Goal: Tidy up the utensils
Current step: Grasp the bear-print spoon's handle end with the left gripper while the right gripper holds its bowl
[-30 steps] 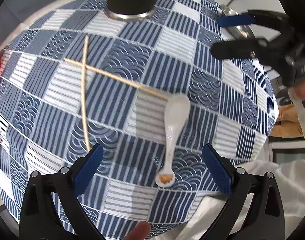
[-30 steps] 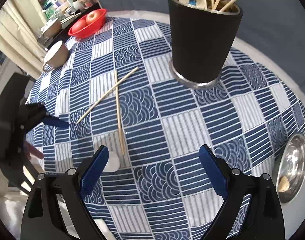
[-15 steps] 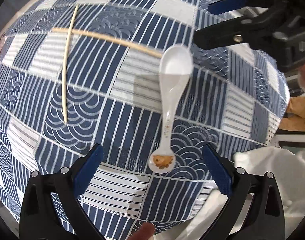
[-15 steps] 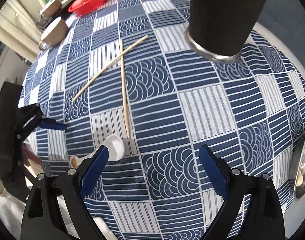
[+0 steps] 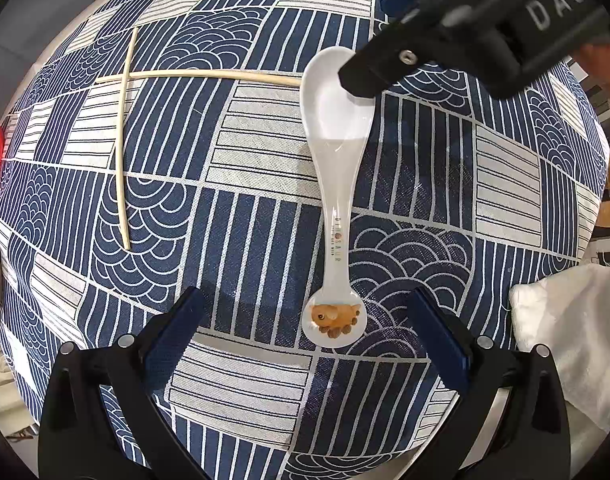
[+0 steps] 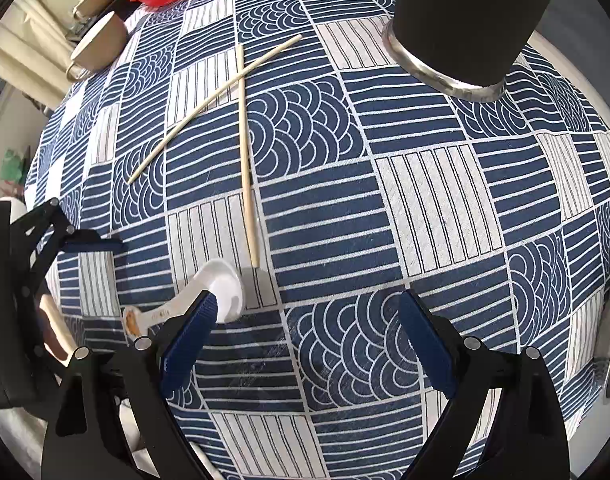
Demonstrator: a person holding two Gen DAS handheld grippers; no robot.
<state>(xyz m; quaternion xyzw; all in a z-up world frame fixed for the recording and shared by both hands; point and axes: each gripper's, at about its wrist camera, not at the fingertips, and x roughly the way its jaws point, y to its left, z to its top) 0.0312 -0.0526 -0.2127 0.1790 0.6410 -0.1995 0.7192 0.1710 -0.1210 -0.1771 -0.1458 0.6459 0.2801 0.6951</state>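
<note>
White ceramic spoon (image 5: 337, 184) lies flat; handle print perhaps a dinosaur.

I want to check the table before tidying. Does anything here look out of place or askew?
Yes. Two pale wooden chopsticks lie crossed over each other on the blue patterned tablecloth, not in the black cylindrical holder. A white ceramic spoon also lies loose, its bowl near one chopstick's tip. Nothing looks spilled or broken.
</note>
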